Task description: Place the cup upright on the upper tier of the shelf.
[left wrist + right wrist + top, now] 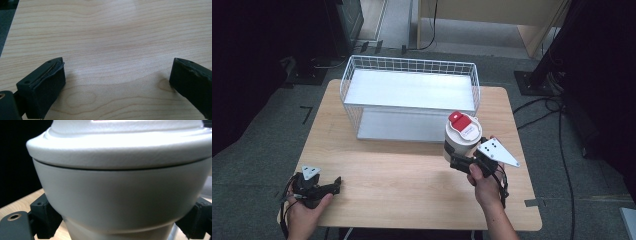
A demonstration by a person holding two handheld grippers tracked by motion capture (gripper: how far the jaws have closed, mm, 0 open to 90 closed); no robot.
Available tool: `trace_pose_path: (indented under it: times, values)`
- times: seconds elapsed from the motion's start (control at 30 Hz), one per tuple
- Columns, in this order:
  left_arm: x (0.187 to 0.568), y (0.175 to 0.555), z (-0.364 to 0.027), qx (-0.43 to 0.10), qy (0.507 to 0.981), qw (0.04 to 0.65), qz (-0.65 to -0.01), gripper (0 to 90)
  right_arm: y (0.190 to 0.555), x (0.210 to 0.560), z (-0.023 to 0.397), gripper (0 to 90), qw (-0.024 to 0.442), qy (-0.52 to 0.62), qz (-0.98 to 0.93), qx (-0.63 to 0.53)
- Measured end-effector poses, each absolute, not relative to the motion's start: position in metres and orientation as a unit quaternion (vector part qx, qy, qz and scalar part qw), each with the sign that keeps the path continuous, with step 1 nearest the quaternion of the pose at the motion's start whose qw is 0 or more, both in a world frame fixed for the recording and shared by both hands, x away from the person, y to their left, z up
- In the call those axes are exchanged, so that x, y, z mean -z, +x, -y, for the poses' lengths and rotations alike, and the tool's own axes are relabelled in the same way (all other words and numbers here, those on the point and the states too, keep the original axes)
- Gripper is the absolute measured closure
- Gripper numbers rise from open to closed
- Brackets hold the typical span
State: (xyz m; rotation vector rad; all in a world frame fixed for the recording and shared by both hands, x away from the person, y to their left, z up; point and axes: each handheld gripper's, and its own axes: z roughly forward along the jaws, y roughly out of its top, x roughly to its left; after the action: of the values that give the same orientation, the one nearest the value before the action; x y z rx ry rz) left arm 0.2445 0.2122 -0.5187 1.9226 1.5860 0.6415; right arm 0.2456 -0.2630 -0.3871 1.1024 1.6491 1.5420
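While the right gripper (456,159) clamps its two black jaws against opposite sides of a white cylindrical container with a red flip cap on its lid (462,135), that container stands held just in front of the white wire basket (408,64) at the far middle of the light wooden table (402,175); in the right gripper view the container's pale body (120,200) bulges between the jaws, its lid rim above. The basket holds a flat white shelf. The left gripper (328,187) rests at the table's near left corner in the person's left hand (304,212), its jaws spread wide apart over bare wood, holding nothing
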Motion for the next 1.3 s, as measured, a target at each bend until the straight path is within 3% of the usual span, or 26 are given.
trace_pose_path:
  times: [0.8,1.3]
  values:
    - [0.519,0.245,-0.212,-0.239,0.717,0.280,-0.591,0.6,0.292,0.315,0.214,10.2,0.336,0.381,-0.608,-0.610]
    - [0.519,0.245,-0.212,-0.239,0.718,0.280,-0.591,0.7,0.355,0.292,0.189,10.2,0.351,0.405,-0.598,-0.596]
